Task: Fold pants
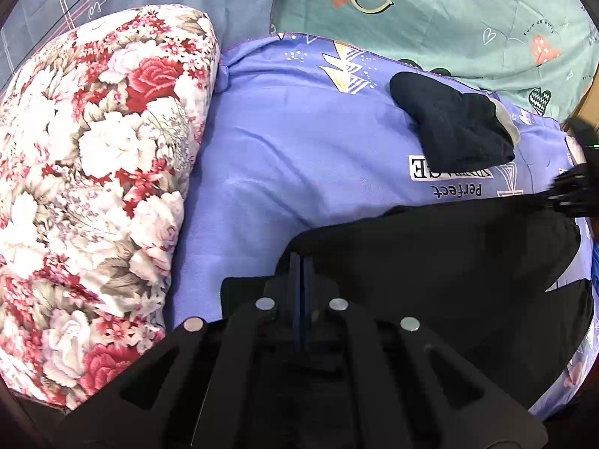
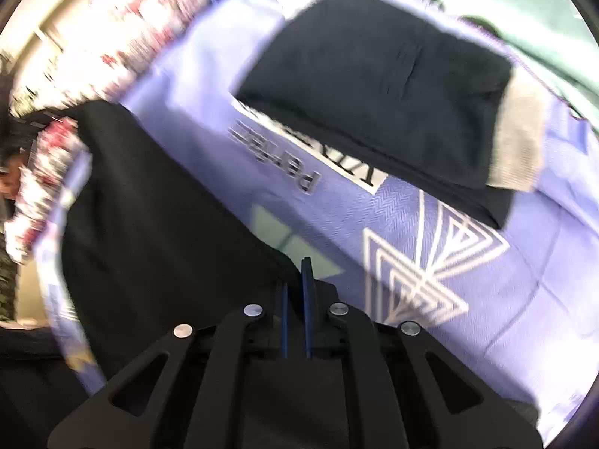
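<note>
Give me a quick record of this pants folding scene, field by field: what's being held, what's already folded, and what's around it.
surface: purple bedsheet with printed text and triangle patterns
item in work: black pants, spread on the sheet
left hand-held gripper: shut on black pants at an edge
right hand-held gripper: shut on black pants; view is motion-blurred
folded item: dark navy garment with a grey band, lying apart from the pants
nearby: floral quilt beside the sheet; green printed sheet beyond it

Matt black cloth pants (image 1: pixel 430 247) lie on a soft purple fleece blanket (image 1: pixel 284 157).
</note>
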### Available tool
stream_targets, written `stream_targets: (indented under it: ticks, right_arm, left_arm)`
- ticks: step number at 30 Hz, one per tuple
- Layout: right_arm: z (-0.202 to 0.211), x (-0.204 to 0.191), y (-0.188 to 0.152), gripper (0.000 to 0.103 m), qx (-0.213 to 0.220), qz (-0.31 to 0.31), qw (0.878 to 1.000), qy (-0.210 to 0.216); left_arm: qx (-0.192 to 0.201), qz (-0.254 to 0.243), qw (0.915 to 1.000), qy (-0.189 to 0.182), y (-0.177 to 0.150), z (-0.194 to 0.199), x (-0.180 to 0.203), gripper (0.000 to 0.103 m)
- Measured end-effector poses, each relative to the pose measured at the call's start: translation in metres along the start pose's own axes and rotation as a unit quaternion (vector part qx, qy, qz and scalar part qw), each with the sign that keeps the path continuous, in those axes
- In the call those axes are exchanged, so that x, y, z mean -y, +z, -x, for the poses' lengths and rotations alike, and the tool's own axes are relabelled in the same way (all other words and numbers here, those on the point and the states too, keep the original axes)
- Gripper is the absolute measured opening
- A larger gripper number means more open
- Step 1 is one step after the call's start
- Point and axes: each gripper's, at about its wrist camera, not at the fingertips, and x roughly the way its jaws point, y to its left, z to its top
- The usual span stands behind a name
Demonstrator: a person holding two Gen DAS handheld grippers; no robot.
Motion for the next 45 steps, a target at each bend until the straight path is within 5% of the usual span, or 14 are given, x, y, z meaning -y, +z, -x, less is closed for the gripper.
stream_targets:
  ticks: [7,17,22,24,26,28,39,45]
  right_arm:
    - [0.082,-0.056,-0.083,0.006,0.055,0.015,0.998,0.038]
    - [-0.003,-0.102,-0.198,0.008,-0.015,-0.112,0.990,0.083]
    - [-0.029,-0.118,-0.216,0.015,-0.031,-0.126,0.990,0.051]
    - [-0.032,-0.121,-0.221,0.031,-0.046,-0.127,0.990,0.047]
    - [-0.027,-0.125,-0.224,0.054,-0.041,-0.130,0.989,0.051]
    - [-0.021,-0.129,-0.224,0.056,-0.033,-0.123,0.991,0.049]
    - [0.030,-0.093,-0.239,0.056,0.039,-0.203,0.978,-0.020]
    - [0.047,-0.077,-0.257,0.056,0.057,-0.237,0.969,-0.047]
  left_arm:
    - [0.026,-0.038,0.9986,-0.026,-0.014,0.051,0.004,0.001]
    - [-0.063,0.021,0.9974,-0.029,-0.127,0.034,0.002,0.002]
    - [-0.092,0.070,0.9933,-0.003,-0.160,0.028,-0.010,0.033]
    - [-0.081,0.091,0.9926,0.003,-0.164,0.038,-0.017,0.062]
    - [-0.075,0.111,0.9910,0.003,-0.166,0.046,-0.023,0.072]
    - [-0.082,0.126,0.9886,-0.002,-0.165,0.050,-0.028,0.074]
    - [-0.163,0.255,0.9498,-0.079,-0.159,0.017,-0.032,0.073]
    - [-0.172,0.319,0.9302,-0.060,-0.156,-0.010,-0.040,0.066]
